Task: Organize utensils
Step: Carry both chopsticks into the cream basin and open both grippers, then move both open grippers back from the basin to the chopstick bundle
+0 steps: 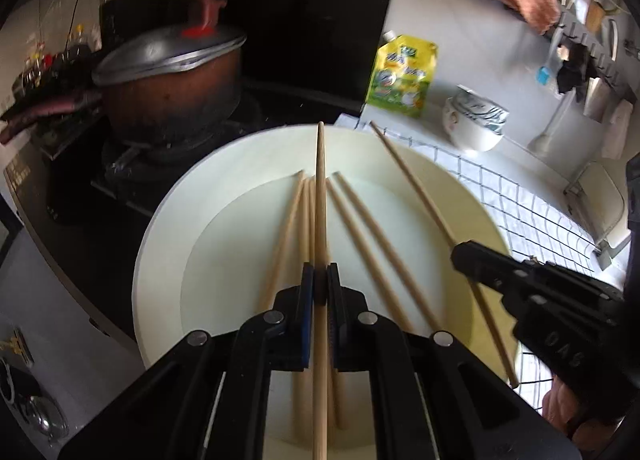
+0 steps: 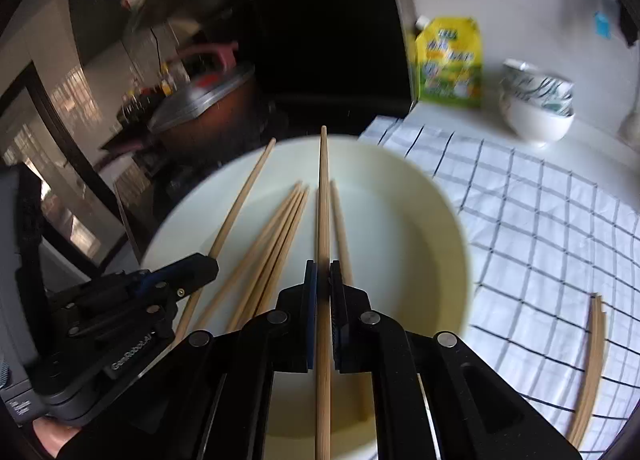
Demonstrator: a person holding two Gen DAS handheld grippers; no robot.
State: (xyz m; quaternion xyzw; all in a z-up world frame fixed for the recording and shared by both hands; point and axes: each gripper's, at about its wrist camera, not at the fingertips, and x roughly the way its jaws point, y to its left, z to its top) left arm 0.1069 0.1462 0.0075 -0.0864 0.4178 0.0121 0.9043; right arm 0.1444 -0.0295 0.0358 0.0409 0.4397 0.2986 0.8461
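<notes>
Left gripper and right gripper each pinch 1 chopstick above the plate, where 5 more lie. Thin pinches near one end could let sticks pivot or slip, likely if swung fast.

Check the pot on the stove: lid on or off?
On. The grey lid sits tilted on the brown pot, covering its mouth.

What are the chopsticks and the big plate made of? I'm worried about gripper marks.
Chopsticks: pale tan, matte, uncoated look, probably wood or bamboo. Plate: smooth, glossy cream surface, likely glazed ceramic, though melamine can't be excluded.
</notes>
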